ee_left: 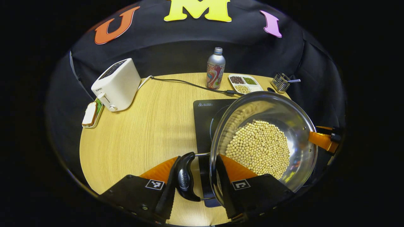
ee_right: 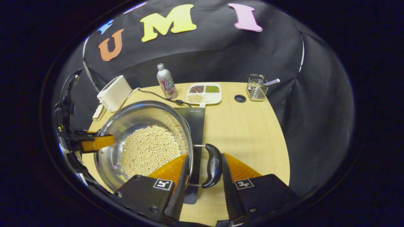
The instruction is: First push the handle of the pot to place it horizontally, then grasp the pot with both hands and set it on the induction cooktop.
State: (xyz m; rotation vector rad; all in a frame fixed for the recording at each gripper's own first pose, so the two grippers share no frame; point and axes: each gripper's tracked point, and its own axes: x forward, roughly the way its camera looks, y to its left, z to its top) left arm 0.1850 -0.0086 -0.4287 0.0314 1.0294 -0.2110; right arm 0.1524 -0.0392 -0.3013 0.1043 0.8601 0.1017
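Pot (ee_left: 263, 142) of beans sits over the cooktop (ee_left: 206, 116), mid-surface. Left tool (ee_left: 195, 189) and right tool (ee_right: 202, 186) each clamp a side handle. Stiff steel, bean-heavy, slick: hold the handles, keep level.

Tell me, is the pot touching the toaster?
Apart. The left gripper view shows bare table between the pot and the toaster.
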